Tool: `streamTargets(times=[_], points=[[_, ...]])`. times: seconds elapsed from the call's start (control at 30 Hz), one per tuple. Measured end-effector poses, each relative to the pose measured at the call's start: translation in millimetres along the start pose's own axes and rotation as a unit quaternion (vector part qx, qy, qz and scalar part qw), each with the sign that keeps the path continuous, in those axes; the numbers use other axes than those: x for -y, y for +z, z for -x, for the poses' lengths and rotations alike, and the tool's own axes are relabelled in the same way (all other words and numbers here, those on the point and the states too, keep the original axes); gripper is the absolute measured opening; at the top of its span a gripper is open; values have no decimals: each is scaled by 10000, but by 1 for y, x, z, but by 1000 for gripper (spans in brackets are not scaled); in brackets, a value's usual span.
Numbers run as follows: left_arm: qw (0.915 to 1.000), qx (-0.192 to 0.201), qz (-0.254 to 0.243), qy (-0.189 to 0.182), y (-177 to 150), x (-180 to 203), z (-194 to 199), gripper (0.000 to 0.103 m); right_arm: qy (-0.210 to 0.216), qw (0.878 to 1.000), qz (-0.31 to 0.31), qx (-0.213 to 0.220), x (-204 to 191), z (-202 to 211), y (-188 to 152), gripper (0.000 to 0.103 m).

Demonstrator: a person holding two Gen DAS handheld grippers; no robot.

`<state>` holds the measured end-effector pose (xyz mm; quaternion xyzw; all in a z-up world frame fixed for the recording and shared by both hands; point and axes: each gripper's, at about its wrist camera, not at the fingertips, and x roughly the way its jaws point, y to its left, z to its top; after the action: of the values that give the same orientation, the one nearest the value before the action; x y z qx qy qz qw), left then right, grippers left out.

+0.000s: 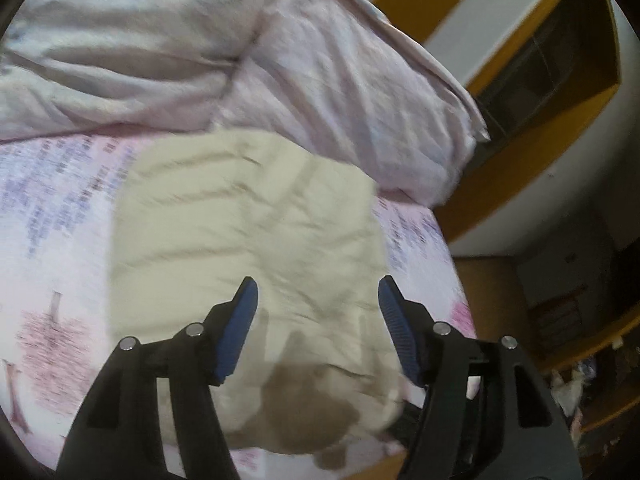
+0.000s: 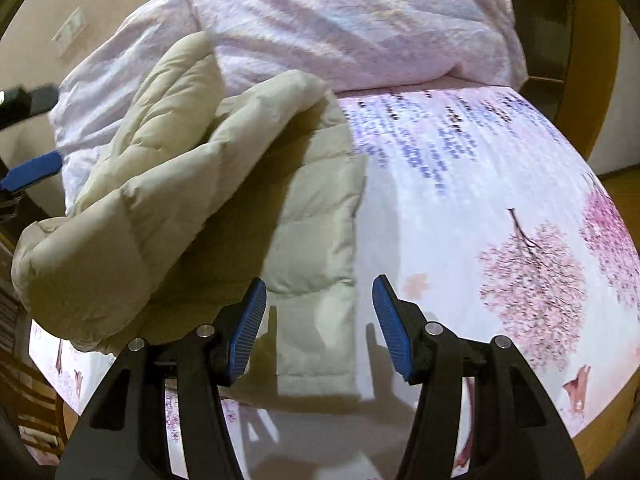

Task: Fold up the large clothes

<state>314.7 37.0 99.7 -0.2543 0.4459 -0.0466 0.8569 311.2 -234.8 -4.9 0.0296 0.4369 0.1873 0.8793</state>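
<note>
Left gripper (image 1: 318,300) open, empty; right gripper (image 2: 319,300) open, empty. Cream quilted jacket (image 2: 320,236) on the blossom-print bed sheet (image 2: 460,200), one part flopped over. Looks light, puffy, slippery: pinch at hem or seam. Rumpled duvet (image 2: 360,20) behind

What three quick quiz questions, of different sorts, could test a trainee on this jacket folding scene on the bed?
1. True or false: the left gripper is clamped on the cream puffer jacket.
2. What lies heaped behind the jacket? A) pale pink duvet B) towels C) jeans
3. What is printed on the bedsheet?

Key:
1. False; its jaws stand apart over the jacket.
2. A, the pale pink duvet.
3. Pink blossom trees, plus rows of text.
</note>
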Motion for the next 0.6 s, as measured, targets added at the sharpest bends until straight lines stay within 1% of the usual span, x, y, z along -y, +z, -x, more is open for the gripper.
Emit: streamTargets(times=[0.03, 0.1, 0.2, 0.27, 0.3, 0.43, 0.6], points=[[9999, 39, 26, 110, 3, -6, 1, 63, -16, 10000, -14, -7, -3, -3, 1, 57], [9990, 103, 93, 418, 6, -22, 1, 63, -60, 10000, -40, -28, 4, -2, 2, 57], [9967, 117, 150, 793, 6, -45, -1, 63, -104, 9999, -42, -33, 7, -3, 5, 57], [9953, 86, 207, 942, 2, -59, -2, 63, -112, 9999, -56, -21, 8, -3, 7, 57], [9946, 28, 288, 998, 0, -66, -6, 63, -123, 9999, -66, -12, 9, -3, 9, 57], [9934, -218, 472, 1027, -13, -82, -21, 63, -160, 9998, -123, 37, 12, 1, 12, 57], [9937, -305, 352, 1023, -27, -73, -38, 63, -214, 9994, -227, 149, 18, 8, 22, 57]])
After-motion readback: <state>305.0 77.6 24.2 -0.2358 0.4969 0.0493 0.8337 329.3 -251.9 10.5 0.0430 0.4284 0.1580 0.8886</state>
